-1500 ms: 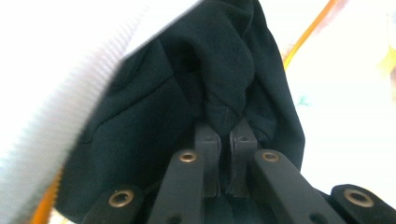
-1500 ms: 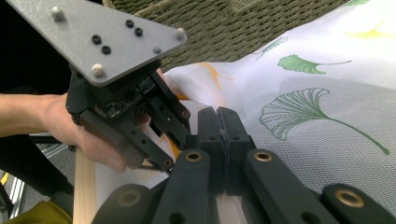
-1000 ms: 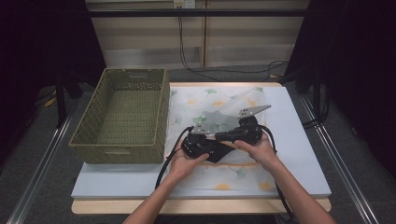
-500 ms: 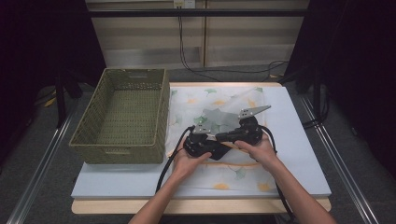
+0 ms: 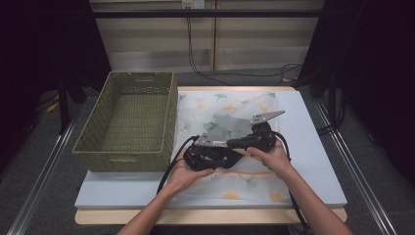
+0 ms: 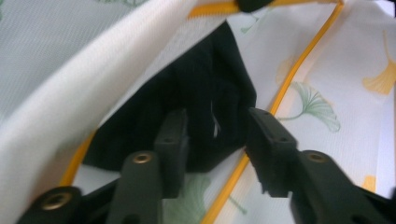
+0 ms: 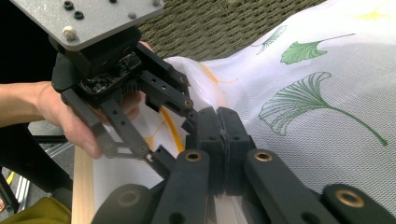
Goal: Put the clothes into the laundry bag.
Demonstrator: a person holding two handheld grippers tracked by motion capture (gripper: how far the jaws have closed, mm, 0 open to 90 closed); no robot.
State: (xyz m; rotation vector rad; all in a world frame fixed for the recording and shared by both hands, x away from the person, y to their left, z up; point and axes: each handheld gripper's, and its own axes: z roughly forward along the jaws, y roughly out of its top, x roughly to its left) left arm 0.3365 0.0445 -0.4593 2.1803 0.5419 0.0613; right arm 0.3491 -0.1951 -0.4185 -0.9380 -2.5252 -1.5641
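Both grippers met over the white ginkgo-print cloth (image 5: 230,122), which lay spread across the middle of the table (image 5: 318,161), its left edge running beside the woven basket (image 5: 127,122) at the table's left side. The left gripper (image 5: 230,157) sat low near the cloth's front edge, the person's left hand (image 5: 188,171) wrapped around it. In the left gripper view its jaws stood apart, astride a dark black piece of fabric (image 6: 196,102) that showed in the opening where the cloth's white layer (image 6: 107,70) was lifted, a yellow trim line (image 6: 285,88) running past the right jaw; whether the pads touched the black fabric could not be told. The right gripper (image 5: 234,143), in the right hand (image 5: 269,156), lay just beside the left one, nearly touching it. In the right gripper view its jaws were pressed together, pinching a fold of the white cloth (image 7: 327,84) between them, with the left gripper (image 7: 184,140) right ahead and the basket's weave (image 7: 219,23) beyond.
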